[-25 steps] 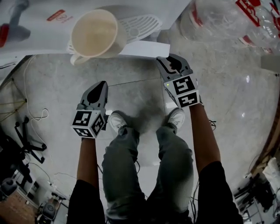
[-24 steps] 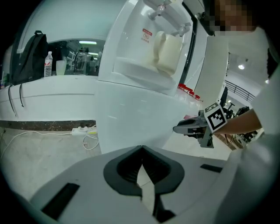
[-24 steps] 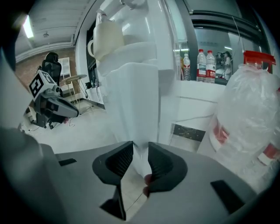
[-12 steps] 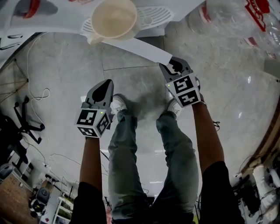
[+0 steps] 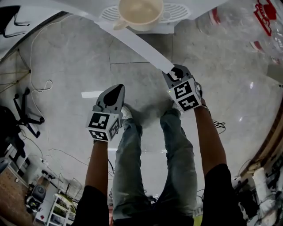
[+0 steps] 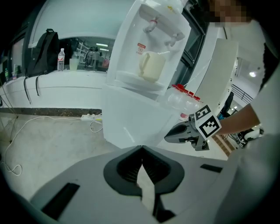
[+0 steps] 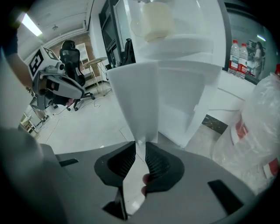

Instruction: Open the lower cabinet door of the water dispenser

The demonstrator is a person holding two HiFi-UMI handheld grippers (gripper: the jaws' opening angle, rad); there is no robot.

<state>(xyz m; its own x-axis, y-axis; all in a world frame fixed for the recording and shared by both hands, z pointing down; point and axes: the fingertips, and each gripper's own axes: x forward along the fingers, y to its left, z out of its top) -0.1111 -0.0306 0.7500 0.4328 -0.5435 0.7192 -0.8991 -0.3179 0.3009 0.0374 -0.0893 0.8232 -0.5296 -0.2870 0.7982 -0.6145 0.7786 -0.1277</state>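
The white water dispenser [image 6: 146, 48] stands ahead with a cream cup [image 5: 140, 11] on its drip tray [image 5: 172, 11]. Its lower cabinet door [image 5: 137, 42] stands swung out, a long white edge in the head view. My right gripper [image 5: 177, 71] is shut on the door's free edge. In the right gripper view the door panel [image 7: 140, 100] runs down between the jaws of the right gripper [image 7: 141, 143], which have just been closing on it. My left gripper [image 5: 116, 90] hangs shut and empty to the left, apart from the door. The left gripper [image 6: 141, 148] faces the door [image 6: 135, 120].
A large clear water bottle [image 5: 247, 22] lies on the floor at the right of the dispenser. The person's legs [image 5: 177, 145] and shoes are right below the grippers. Cables [image 5: 40, 84] and an office chair base [image 5: 22, 110] lie at the left on the stone floor.
The door has swung further out from the dispenser with my right gripper on its edge. Both grippers have shifted across the floor, and the dispenser sits higher in the head view.
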